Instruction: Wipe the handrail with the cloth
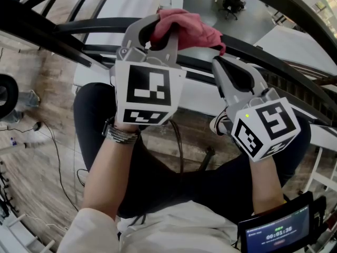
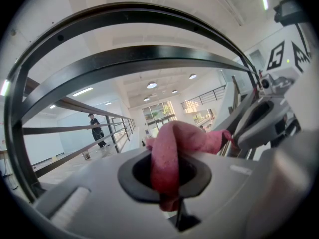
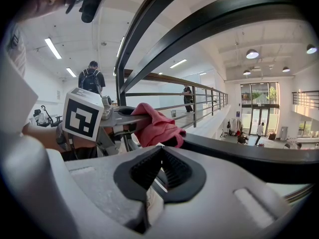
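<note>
On the dark handrail (image 1: 89,26), the left gripper (image 1: 161,31) clamps a pink cloth (image 1: 190,28). Just right of the cloth, the right gripper (image 1: 221,65) has its fingers together, empty. A screen (image 1: 278,232) reads 00:01:38.

The cloth (image 1: 184,28) is looking like soft, matt pink fabric with a fuzzy nap, bunching in loose folds. The handrail (image 1: 84,26) is showing as dark, smooth metal, catching pale glossy streaks of light. The left tool (image 1: 158,28) and the right tool (image 1: 220,61) are wearing smooth, matt grey plastic shells; the right tool's pads (image 3: 176,170) are showing black, ribbed rubber. The marker cube (image 1: 147,91) is looking flat and matt, printed black on white. The floor (image 1: 37,157) is showing dull wood-grain planks. A wristband (image 1: 122,135) is glinting like beaded metal.
</note>
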The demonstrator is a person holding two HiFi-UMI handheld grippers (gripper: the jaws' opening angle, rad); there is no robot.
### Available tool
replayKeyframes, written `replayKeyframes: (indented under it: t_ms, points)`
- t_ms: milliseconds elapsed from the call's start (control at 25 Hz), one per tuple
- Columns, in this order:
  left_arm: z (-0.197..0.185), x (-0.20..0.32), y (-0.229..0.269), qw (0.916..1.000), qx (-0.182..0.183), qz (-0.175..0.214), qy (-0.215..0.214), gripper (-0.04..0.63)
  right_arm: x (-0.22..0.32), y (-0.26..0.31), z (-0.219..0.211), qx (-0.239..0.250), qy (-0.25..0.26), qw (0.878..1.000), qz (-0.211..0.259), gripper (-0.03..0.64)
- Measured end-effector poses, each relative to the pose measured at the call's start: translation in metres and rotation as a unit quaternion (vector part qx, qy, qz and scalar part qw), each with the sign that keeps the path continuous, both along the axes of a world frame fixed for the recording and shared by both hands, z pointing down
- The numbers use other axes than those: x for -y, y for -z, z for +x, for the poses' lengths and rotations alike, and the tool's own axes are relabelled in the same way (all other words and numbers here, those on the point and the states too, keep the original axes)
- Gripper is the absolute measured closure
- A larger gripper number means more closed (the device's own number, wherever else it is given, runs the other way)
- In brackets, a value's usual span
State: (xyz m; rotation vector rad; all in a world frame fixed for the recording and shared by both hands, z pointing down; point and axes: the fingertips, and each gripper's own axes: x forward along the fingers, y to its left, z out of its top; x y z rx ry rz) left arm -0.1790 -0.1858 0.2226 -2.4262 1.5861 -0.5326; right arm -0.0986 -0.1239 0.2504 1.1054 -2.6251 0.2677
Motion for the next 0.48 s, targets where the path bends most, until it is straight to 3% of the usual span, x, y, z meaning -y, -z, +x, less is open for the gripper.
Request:
replayKeyframes:
  t_ms: [480]
  points:
    - [0.0008, 0.0003, 0.0005, 1.0, -0.001, 0.0, 0.0, 0.568, 0.0011, 0.0002, 0.002, 0.0, -0.002, 1.0, 0.0, 0.615]
